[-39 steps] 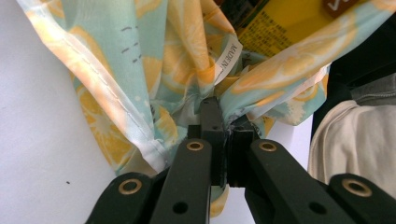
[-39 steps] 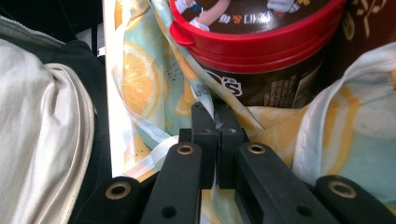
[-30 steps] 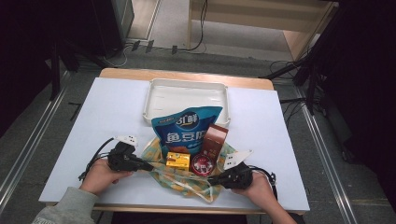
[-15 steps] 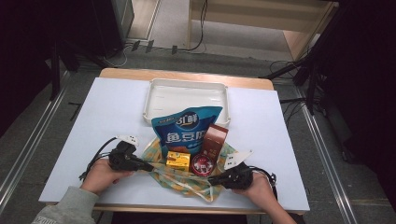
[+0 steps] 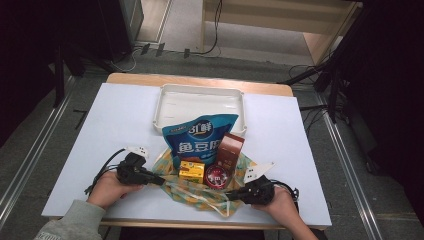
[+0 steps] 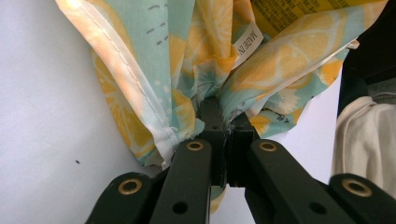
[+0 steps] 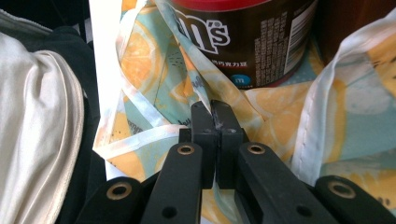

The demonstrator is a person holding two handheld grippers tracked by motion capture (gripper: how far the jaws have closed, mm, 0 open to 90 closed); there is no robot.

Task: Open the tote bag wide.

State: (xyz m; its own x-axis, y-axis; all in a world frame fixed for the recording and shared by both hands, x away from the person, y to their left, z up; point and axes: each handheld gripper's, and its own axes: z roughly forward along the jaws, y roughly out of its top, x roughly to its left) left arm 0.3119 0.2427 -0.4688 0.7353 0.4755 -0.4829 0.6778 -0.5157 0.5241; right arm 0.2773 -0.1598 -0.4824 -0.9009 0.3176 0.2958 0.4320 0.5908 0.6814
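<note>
A lemon-print cloth bag (image 5: 197,195) lies spread near the table's front edge. On it sit a blue snack pouch (image 5: 199,139), a brown carton (image 5: 231,150), a small yellow box (image 5: 192,171) and a red-lidded candy can (image 5: 218,176). My left gripper (image 5: 161,181) is shut on the cloth's left edge; the fabric (image 6: 187,70) bunches up from its jaws (image 6: 224,128). My right gripper (image 5: 231,196) is shut on the cloth at the front right. In the right gripper view, cloth (image 7: 154,70) gathers round the jaw tips (image 7: 215,116), just in front of the brown can (image 7: 243,42).
An empty white tray (image 5: 165,102) stands behind the snack pouch toward the table's far edge. The white tabletop (image 5: 120,120) stretches to the left and right of the pile. A person's hands hold both grippers at the near edge, with cables trailing outward.
</note>
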